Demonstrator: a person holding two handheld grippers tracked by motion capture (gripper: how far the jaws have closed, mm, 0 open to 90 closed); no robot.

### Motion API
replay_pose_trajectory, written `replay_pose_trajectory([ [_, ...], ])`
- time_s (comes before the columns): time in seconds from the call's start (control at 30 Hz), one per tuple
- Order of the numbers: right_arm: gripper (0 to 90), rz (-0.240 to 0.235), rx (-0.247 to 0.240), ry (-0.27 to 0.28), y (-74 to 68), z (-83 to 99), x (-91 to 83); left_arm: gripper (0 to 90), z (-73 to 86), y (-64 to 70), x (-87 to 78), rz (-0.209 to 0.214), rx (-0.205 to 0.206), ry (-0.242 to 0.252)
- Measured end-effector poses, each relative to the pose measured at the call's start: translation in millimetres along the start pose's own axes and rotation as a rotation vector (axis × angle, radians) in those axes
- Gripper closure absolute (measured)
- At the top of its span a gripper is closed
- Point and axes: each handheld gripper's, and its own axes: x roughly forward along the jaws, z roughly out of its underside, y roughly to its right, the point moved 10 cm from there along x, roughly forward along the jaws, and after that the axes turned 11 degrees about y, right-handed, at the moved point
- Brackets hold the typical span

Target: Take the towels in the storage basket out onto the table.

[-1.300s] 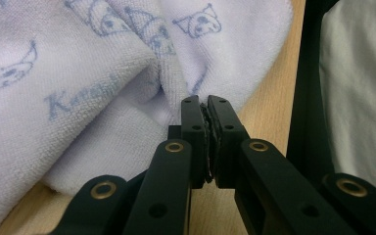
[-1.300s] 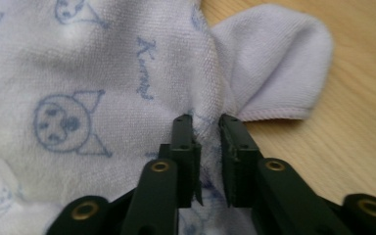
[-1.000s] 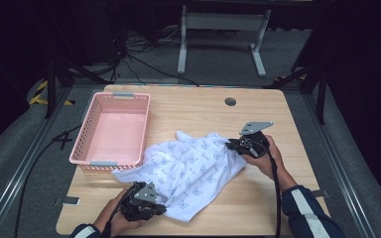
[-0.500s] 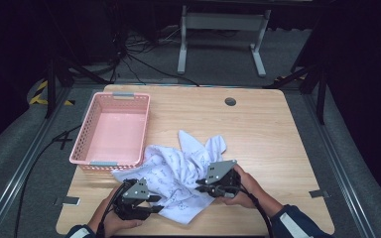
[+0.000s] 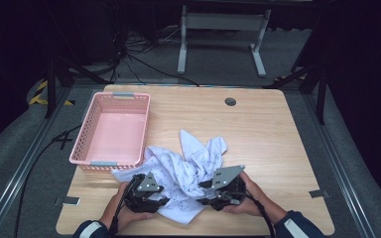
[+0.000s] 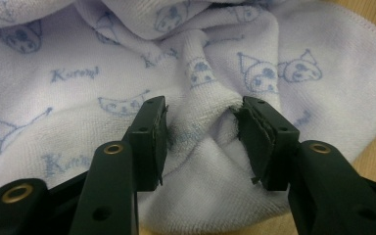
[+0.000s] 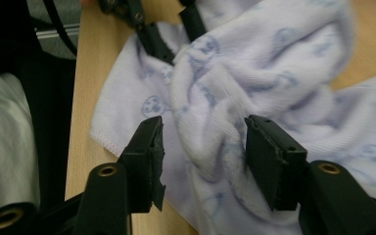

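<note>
My left tool (image 6: 200, 142) stands spread, a ridge of the white printed towel (image 5: 188, 168) bunched between its jaws but not yet pinched. My right tool (image 7: 203, 156) is spread too, straddling another fold. The towel lies crumpled at the desk's (image 5: 278, 139) near edge, beside the empty pink basket (image 5: 110, 131) (presumably its destination). I judge the folding barely begun.

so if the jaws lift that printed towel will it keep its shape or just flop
The towel will probably flop: it already lies bunched in soft folds on the table. It looks light, thin terry. Its nap should grip rather than slip, and a ridge sits between the open jaws of the left gripper.
</note>
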Motion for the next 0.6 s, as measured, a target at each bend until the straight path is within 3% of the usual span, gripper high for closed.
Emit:
replay_pose_trajectory([
  [0.03, 48.8, 0.018, 0.001, 0.014, 5.8, -2.8, -9.1, 55.4, 0.3, -1.0, -0.5, 0.002, 0.002, -0.004],
  [0.13, 47.7, 0.133, 0.036, 0.072, 37.7, -9.5, -38.9, 56.9, 0.6, -1.0, 0.0, -0.002, 0.005, -0.004],
  [0.2, 46.8, 0.248, 0.066, 0.099, 71.0, -9.3, -54.5, 57.6, 0.9, -1.2, -0.1, -0.007, 0.010, -0.009],
  [0.27, 47.3, 0.329, 0.119, 0.113, 101.0, -4.3, -60.9, 58.2, 0.8, -1.4, 0.0, -0.005, 0.009, -0.006],
  [0.33, 44.7, 0.381, 0.177, 0.089, 124.2, 5.9, -58.2, 59.3, 0.7, -2.0, 0.0, -0.009, 0.009, -0.007],
  [0.43, 42.7, 0.423, 0.216, 0.034, 150.3, 24.2, -45.0, 61.9, 1.0, -2.8, -0.7, -0.008, 0.012, -0.009],
  [0.5, 42.6, 0.439, 0.237, -0.024, 163.9, 38.1, -31.6, 65.4, 2.0, -3.6, -1.7, -0.013, 0.005, -0.012],
  [0.57, 42.8, 0.434, 0.270, -0.033, 171.3, 45.3, -21.7, 69.9, 2.4, -5.0, -2.6, -0.016, 0.015, -0.015],
  [0.6, 44.6, 0.458, 0.259, -0.061, 176.1, 49.9, -18.6, 72.0, 3.0, -6.1, -3.5, -0.024, 0.005, -0.018],
])
